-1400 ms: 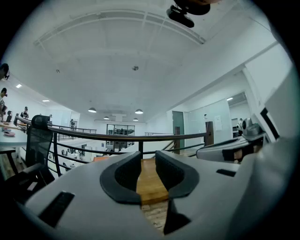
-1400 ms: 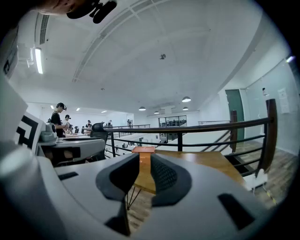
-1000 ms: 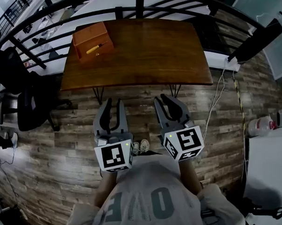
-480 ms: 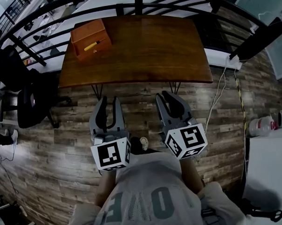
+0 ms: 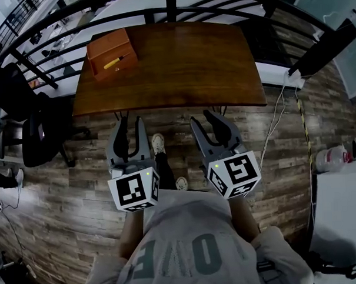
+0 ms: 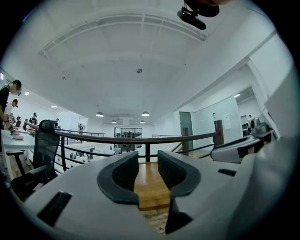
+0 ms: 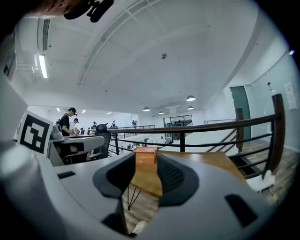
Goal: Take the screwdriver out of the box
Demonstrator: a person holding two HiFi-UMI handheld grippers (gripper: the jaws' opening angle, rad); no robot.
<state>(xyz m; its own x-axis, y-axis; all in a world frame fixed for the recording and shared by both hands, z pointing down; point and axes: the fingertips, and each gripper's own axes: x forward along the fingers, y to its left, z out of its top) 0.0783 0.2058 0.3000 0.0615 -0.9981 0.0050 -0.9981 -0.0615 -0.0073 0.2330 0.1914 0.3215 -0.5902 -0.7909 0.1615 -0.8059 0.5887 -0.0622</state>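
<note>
A brown box [image 5: 111,53] stands on the far left corner of the wooden table [image 5: 180,68], and a yellow-handled screwdriver [image 5: 117,61] lies on top of it. Both grippers hover over the floor in front of the table, well short of the box. My left gripper [image 5: 128,123] is open and empty; in the left gripper view [image 6: 147,161] only the table top shows between its jaws. My right gripper [image 5: 205,118] is opening its jaws, with nothing between them. In the right gripper view [image 7: 146,169] the box [image 7: 145,155] shows far off between the fingers.
A black office chair [image 5: 33,130] stands left of the table, and a black railing [image 5: 172,6] runs behind it. A white cable [image 5: 276,119] trails over the floor on the right, near a white counter [image 5: 340,219] and a jug [image 5: 329,158]. The person's shoe [image 5: 158,143] is between the grippers.
The right gripper's jaws have spread apart. The person has put one foot forward between the grippers, and both grippers sit slightly closer to the table's front edge.
</note>
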